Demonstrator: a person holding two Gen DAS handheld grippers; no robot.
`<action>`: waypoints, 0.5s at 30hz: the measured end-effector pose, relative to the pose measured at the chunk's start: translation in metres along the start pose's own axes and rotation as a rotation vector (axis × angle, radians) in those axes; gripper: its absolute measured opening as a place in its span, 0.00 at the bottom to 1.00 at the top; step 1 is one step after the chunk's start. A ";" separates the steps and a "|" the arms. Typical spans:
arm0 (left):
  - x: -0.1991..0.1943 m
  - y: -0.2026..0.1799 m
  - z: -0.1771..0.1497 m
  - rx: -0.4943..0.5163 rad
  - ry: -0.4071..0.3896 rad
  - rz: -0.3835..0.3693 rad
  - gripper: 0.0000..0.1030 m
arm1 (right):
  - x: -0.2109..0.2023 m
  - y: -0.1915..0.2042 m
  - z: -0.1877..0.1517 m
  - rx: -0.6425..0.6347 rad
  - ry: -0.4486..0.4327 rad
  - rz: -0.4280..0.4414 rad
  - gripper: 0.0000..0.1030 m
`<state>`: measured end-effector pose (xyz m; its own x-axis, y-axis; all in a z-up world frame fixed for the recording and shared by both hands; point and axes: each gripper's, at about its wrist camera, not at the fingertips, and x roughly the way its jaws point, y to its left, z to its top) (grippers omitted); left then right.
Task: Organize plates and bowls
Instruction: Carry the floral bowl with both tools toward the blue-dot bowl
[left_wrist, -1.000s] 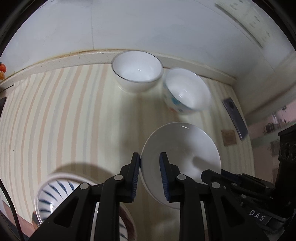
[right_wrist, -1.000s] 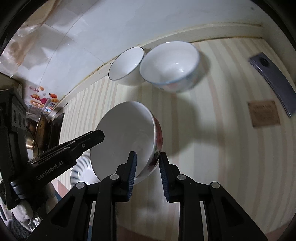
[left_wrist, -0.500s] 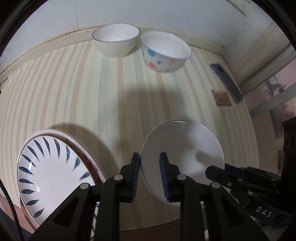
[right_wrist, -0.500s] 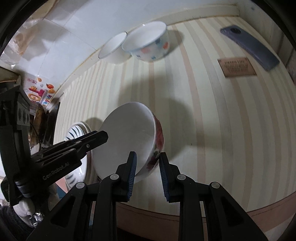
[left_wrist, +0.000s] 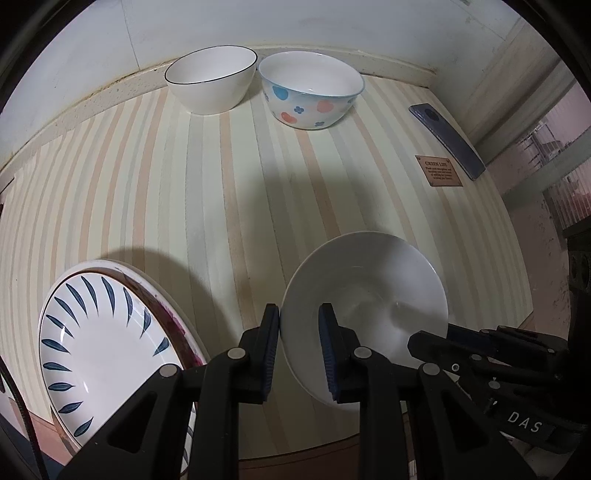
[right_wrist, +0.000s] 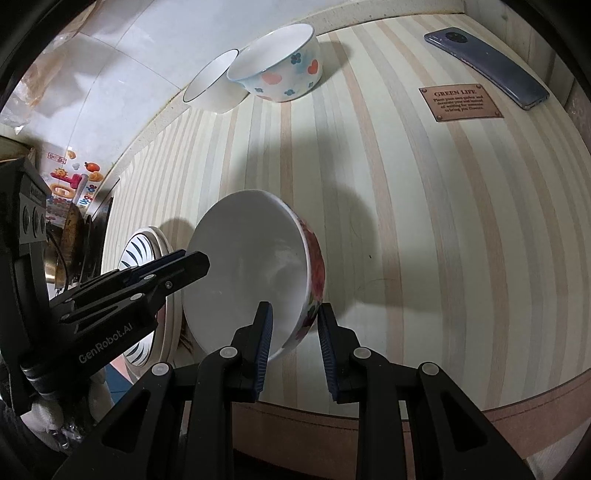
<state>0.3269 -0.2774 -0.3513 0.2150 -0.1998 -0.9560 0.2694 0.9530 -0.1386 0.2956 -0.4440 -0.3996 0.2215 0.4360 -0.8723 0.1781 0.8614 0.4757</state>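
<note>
Both grippers hold one bowl (left_wrist: 369, 291), white inside with red flowers outside (right_wrist: 314, 280), tilted above the striped table (left_wrist: 229, 192). My left gripper (left_wrist: 299, 321) is shut on its left rim. The right gripper (right_wrist: 295, 321) is shut on the opposite wall, one pad inside and one outside. Each gripper shows in the other's view: the right gripper (left_wrist: 424, 338) and the left gripper (right_wrist: 195, 262). A plate with blue leaf marks (left_wrist: 99, 343) lies at the near left, on another plate with a dark red rim (left_wrist: 173, 317).
At the back wall stand a white bowl with a dark rim (left_wrist: 212, 81) and a bowl with coloured spots (left_wrist: 312, 90). A phone (left_wrist: 447, 140) and a brown label (left_wrist: 439, 171) lie at the right. The table's front edge (right_wrist: 443, 402) is close below.
Both grippers have carried the bowl back toward the table's near edge and a little lower. The back bowls now look farther away, and the blue-leaf plate has come fully into view.
</note>
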 end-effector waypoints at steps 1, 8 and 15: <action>0.000 0.000 0.000 0.001 0.002 0.001 0.19 | 0.000 0.000 0.000 -0.001 0.003 0.001 0.27; 0.001 0.001 0.002 0.000 0.014 -0.003 0.19 | 0.003 -0.001 0.009 -0.008 0.031 0.001 0.28; -0.019 0.002 0.004 0.007 0.016 -0.012 0.19 | 0.002 -0.009 0.014 0.026 0.107 0.061 0.34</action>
<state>0.3272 -0.2723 -0.3329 0.1971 -0.2073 -0.9582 0.2786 0.9490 -0.1479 0.3080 -0.4541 -0.4040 0.1296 0.5135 -0.8483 0.1929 0.8261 0.5295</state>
